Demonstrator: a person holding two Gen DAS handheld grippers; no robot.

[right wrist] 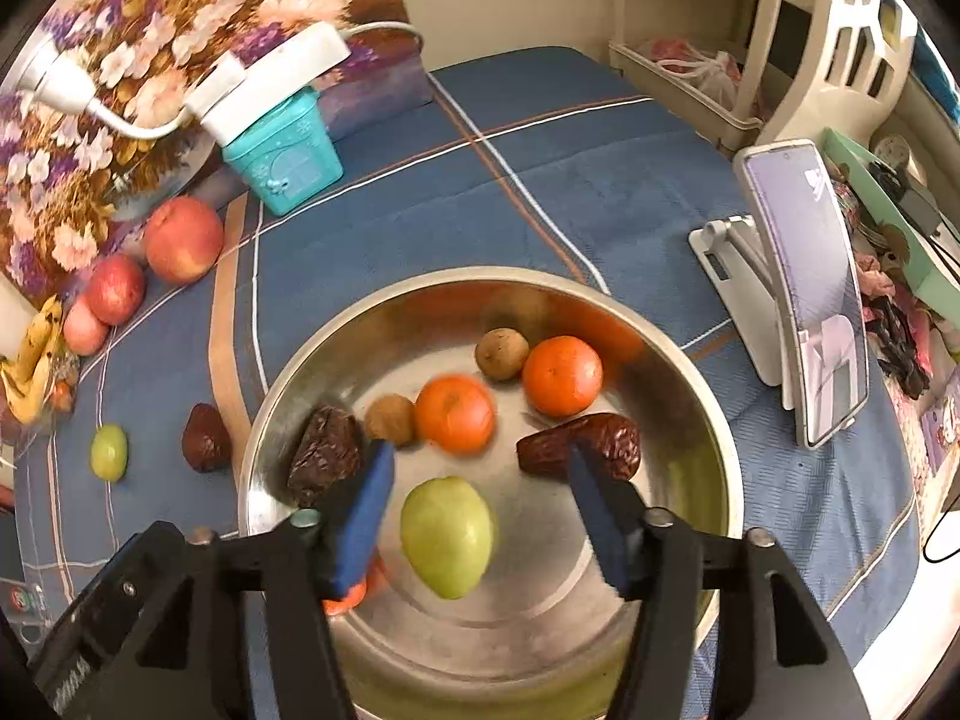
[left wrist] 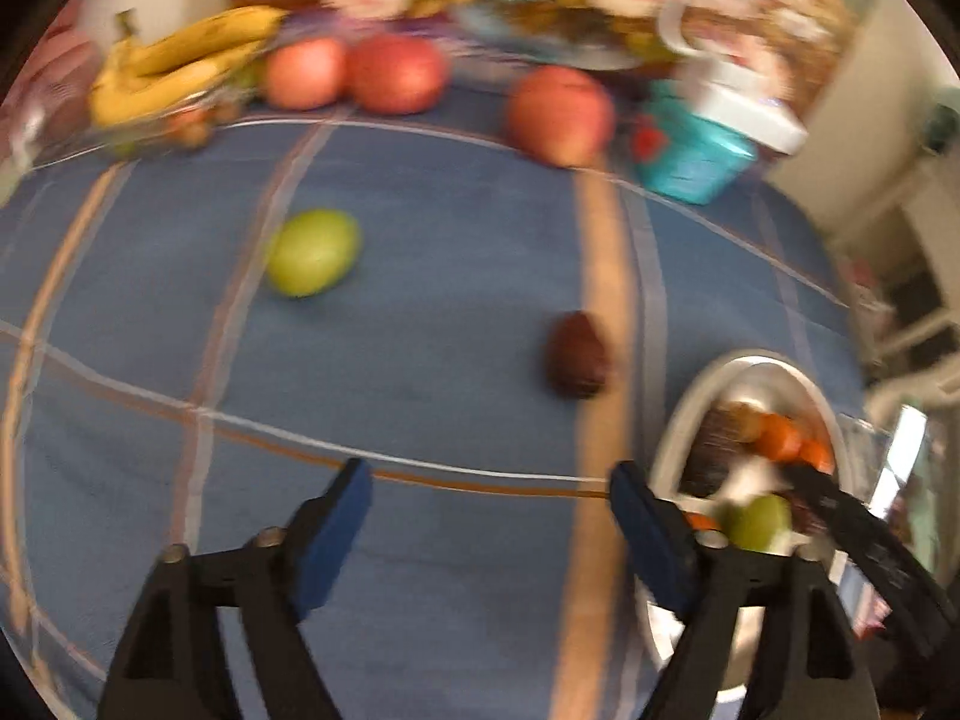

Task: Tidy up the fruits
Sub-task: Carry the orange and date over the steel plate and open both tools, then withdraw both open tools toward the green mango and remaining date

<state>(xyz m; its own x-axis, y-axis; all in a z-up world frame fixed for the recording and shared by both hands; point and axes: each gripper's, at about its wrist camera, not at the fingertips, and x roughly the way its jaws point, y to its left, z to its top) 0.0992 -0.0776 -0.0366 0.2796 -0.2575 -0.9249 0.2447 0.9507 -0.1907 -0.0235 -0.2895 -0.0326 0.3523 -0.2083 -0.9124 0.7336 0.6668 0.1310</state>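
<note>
I am working over a blue cloth (right wrist: 540, 180) with pale stripes, a floral panel (right wrist: 120, 60) at its far edge and a phone on a stand (right wrist: 804, 300) to the right. My right gripper (right wrist: 480, 480) hangs over the steel bowl (right wrist: 690, 360) with its jaws apart, and a green fruit (right wrist: 447, 540) sits between them, touched by neither pad. Two oranges (right wrist: 562, 375), dark dates (right wrist: 579, 444) and small brown fruits (right wrist: 501, 353) lie in the bowl. My left gripper (left wrist: 489, 480) is spread wide over bare cloth, holding nothing. Beyond it lie a green fruit on the cloth (left wrist: 312, 252) and a dark date on the cloth (left wrist: 577, 354), with apples (left wrist: 558, 114) and bananas (left wrist: 180, 66) farther back.
</note>
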